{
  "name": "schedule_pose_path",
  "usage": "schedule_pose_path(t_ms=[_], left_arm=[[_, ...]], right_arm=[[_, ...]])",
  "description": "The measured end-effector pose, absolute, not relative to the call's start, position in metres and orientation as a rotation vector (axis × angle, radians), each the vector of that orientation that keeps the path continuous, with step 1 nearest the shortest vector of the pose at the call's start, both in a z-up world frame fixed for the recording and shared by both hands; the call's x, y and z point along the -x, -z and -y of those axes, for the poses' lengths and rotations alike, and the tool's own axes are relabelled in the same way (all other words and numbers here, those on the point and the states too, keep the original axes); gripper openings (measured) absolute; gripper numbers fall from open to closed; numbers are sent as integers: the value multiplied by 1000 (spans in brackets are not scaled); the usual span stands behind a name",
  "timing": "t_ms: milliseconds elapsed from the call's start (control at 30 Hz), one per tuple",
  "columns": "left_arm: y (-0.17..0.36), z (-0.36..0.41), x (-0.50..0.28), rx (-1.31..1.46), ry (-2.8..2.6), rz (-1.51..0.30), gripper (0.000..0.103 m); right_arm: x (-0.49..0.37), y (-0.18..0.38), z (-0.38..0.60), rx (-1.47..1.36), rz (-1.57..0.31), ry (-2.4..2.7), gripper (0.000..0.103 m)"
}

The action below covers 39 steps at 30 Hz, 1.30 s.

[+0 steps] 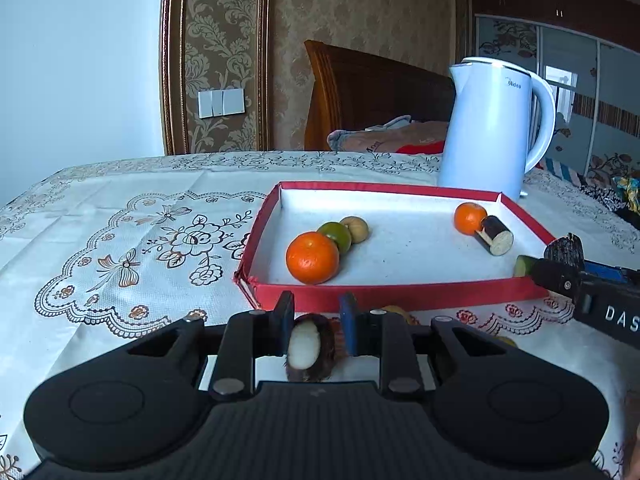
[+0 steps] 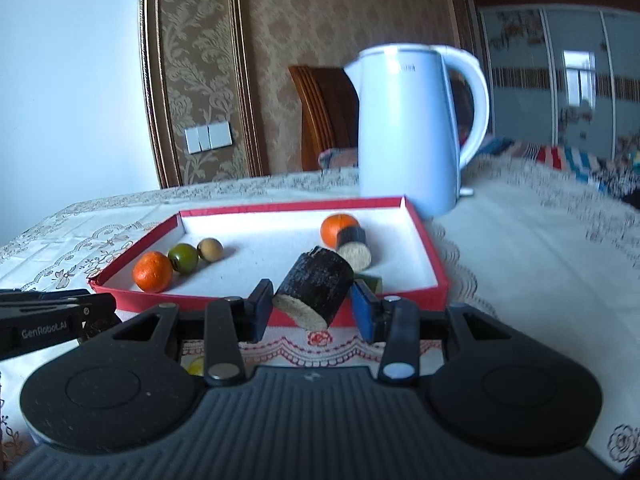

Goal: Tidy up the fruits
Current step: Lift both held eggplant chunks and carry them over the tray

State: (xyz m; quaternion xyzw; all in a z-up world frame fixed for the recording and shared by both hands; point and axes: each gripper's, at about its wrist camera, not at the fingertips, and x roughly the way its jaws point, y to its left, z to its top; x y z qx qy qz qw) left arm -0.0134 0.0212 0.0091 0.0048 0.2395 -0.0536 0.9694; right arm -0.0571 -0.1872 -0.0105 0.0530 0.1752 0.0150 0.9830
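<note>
A red-rimmed tray [image 1: 400,293] [image 2: 400,298] lies on the tablecloth. It holds a large orange [image 1: 312,257] [image 2: 152,271], a green fruit [image 1: 335,235] [image 2: 183,257], a tan fruit [image 1: 355,229] [image 2: 210,249], a small orange [image 1: 470,218] [image 2: 338,229] and a dark cut piece [image 1: 496,235] [image 2: 354,249]. My left gripper [image 1: 316,326] is shut on a dark, white-fleshed piece [image 1: 310,346] just before the tray's near rim. My right gripper [image 2: 314,304] is shut on a dark cut cylinder [image 2: 314,290] [image 1: 565,252] above the tray's near right rim.
A white electric kettle [image 1: 494,128] [image 2: 412,128] stands behind the tray's far right corner. A green cut piece [image 1: 523,266] [image 2: 370,282] lies at the tray's near right corner. Yellowish fruit [image 1: 396,312] lies on the cloth by my left gripper. A bed lies beyond the table.
</note>
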Motion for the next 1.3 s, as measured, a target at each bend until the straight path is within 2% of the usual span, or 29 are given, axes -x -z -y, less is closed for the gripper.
schedule_pose_path(t_ms=[467,867,1100,1300], left_arm=[[-26,-3,-9,1,152,-480,25],[-25,5,-44,-5,175,-480,25],[-30,-16,-60,92,235,-515,25],[-43,-42,-40,99,319,-506,25]], right_arm=[[51,-19,188,-32,-288,-21,40],[8,-13,190,-57,-371,-32,40],[-15,-5,190,-93,-422,-41,40],[-15,-4,193,-116,-425,-51,40]])
